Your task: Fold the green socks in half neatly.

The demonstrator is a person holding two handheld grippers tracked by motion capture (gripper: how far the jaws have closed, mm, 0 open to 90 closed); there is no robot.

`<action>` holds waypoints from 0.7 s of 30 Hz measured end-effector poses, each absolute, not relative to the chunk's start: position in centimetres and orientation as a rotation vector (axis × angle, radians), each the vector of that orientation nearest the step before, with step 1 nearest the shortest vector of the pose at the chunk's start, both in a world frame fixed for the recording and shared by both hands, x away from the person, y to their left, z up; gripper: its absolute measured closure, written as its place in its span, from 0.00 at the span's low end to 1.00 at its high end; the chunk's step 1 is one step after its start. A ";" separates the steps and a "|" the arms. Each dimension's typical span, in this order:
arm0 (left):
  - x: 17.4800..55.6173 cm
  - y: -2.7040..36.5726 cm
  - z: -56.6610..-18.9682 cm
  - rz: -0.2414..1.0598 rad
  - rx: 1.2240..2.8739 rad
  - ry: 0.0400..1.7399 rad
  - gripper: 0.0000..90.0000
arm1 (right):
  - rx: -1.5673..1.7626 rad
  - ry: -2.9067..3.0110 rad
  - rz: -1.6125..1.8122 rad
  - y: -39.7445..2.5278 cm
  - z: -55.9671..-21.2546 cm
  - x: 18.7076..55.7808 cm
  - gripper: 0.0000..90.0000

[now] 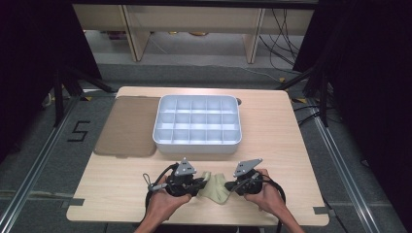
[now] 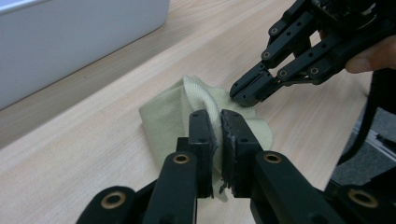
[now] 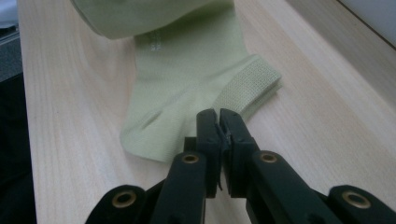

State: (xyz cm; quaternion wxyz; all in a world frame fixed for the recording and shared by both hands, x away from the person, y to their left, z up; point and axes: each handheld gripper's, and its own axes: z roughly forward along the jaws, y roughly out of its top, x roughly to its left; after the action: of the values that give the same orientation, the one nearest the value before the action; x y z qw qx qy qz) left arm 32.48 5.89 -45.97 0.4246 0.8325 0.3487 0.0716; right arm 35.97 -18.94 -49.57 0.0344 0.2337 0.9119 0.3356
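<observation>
Sock (image 1: 217, 187), pale green ribbed knit w/ a thicker waffle-weave cuff, lies near the 6 o'clock edge of the light wooden table (image 1: 272, 131), between my two hands. My left gripper (image 2: 219, 125) has its jaws clamped on a raised fold of the fabric. My right gripper (image 3: 218, 122) has jaws pressed together at the sock's edge by the cuff; looks like a thin pinch of fabric, can't tell for sure. Step in hand, I reckon: folding or bunching the sock. Next move needs both grips kept tight, soft knit slips. White plastic compartment tray (image 1: 197, 145) sits at 12 o'clock, brown flat lid (image 1: 128, 127) at approx 10.
</observation>
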 end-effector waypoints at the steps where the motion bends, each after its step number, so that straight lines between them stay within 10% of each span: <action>1: 32.6 5.6 -46.1 0.179 2.075 0.885 0.91 | 0.692 2.806 1.035 -18.9 -49.6 36.2 0.97; 21: 33.7 1.9 -47.8 0.164 2.125 0.856 0.91 | 0.781 2.761 1.104 -20.2 -49.1 36.3 0.95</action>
State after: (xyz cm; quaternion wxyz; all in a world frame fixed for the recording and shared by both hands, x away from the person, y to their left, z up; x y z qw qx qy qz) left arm 33.69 1.87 -47.78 0.4097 0.8440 0.3400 0.0652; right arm 36.28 -20.23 -49.13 0.0336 0.2540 0.8975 0.3589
